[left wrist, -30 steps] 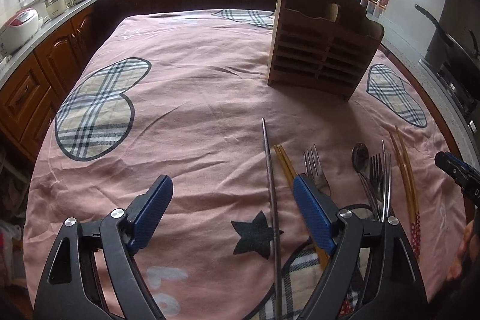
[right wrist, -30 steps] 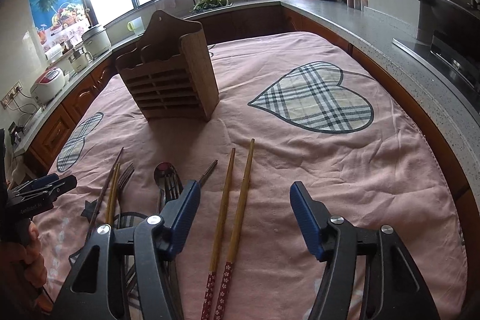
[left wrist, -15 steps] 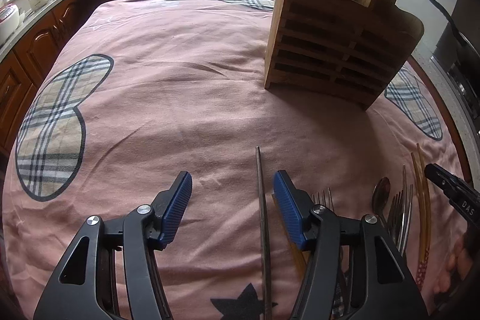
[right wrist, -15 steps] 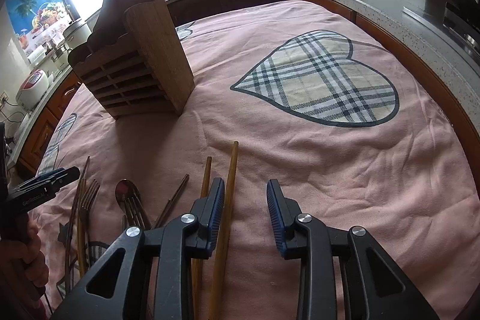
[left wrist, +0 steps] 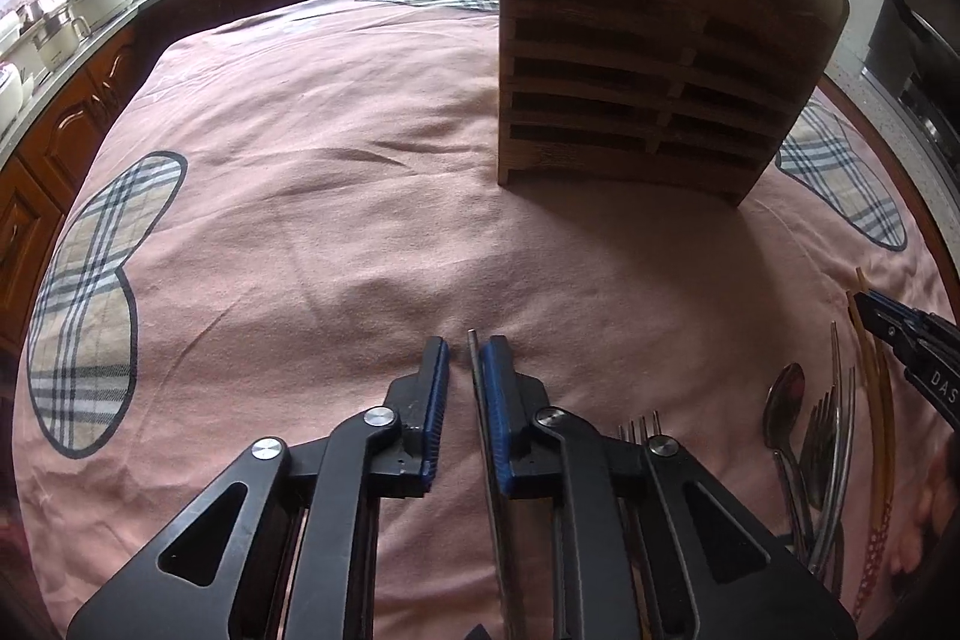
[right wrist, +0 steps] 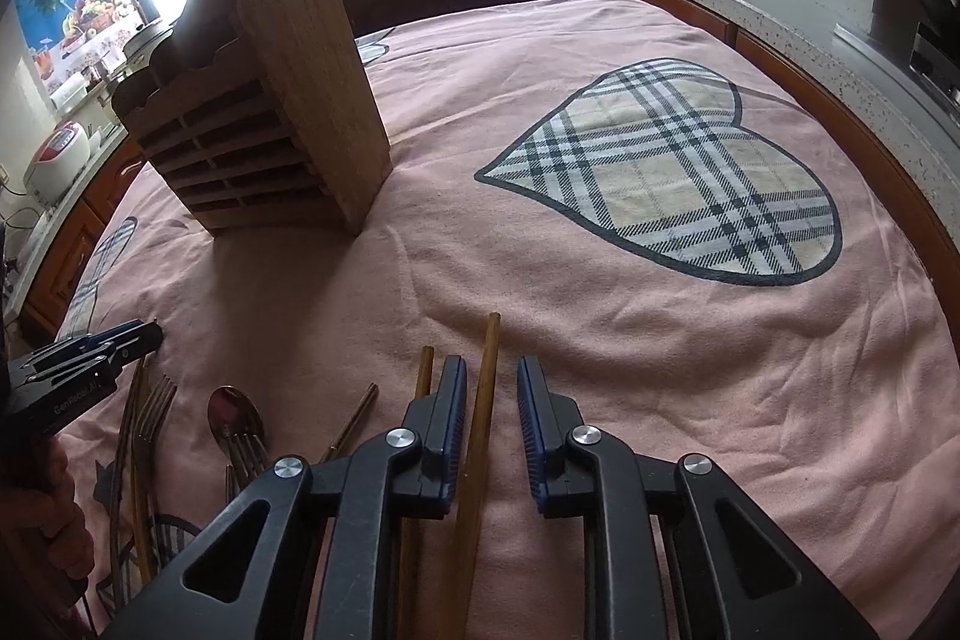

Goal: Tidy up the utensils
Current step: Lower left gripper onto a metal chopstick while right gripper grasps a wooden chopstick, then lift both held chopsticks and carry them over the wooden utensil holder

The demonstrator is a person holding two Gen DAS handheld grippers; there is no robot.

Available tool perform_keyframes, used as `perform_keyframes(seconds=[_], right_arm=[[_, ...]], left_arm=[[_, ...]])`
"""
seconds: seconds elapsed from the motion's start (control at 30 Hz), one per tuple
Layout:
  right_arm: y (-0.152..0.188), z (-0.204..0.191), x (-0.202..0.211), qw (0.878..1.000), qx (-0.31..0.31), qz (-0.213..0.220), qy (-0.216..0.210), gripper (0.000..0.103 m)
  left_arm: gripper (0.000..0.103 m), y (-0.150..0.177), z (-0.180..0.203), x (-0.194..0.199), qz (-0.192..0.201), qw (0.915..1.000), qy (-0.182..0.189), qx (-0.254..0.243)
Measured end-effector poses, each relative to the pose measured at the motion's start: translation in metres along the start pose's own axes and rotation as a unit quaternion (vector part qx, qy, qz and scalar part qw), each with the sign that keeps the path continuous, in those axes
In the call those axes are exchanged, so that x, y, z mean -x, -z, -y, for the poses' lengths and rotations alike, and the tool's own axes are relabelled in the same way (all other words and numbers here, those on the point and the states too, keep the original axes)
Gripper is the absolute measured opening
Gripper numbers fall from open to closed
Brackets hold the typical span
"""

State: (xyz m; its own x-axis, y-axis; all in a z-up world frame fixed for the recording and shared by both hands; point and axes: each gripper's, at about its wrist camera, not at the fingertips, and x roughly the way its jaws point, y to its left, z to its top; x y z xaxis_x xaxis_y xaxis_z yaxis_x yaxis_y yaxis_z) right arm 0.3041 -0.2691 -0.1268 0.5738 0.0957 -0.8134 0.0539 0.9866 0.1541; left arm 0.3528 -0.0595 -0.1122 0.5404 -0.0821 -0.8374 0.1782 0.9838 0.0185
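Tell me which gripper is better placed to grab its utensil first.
Left. The left gripper has nearly shut jaws around the metal chopstick; the right gripper has a wider gap beside its wooden chopstick.

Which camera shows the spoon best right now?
The right wrist view: the spoon has its bowl in plain sight beside the forks. The left wrist view shows it too, but at the far right edge, distorted and crowded among forks.

One wooden rack [right wrist: 312, 100]; one spoon [right wrist: 234, 415]; at least two forks [right wrist: 153, 400]; two red-tipped chopsticks [left wrist: 870, 388].
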Motion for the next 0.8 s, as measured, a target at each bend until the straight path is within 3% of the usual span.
perform_keyframes(seconds=[0.03, 0.23, 0.8], right_arm=[[0.0, -0.001, -0.001, 1.0, 0.003, 0.0, 0.003, 0.009], [0.0, 0.001, 0.003, 1.0, 0.001, 0.002, -0.006, 0.005], [-0.001, -0.017, 0.08, 0.997, 0.013, 0.066, -0.04, 0.005]], left_arm=[[0.005, 0.0, 0.002, 0.0, 0.0, 1.0, -0.001, -0.005], [0.004, -0.001, -0.001, 0.009, 0.0, 0.9997, 0.025, 0.005], [0.004, 0.021, -0.028, 0.117, 0.084, 0.993, 0.067, 0.051]])
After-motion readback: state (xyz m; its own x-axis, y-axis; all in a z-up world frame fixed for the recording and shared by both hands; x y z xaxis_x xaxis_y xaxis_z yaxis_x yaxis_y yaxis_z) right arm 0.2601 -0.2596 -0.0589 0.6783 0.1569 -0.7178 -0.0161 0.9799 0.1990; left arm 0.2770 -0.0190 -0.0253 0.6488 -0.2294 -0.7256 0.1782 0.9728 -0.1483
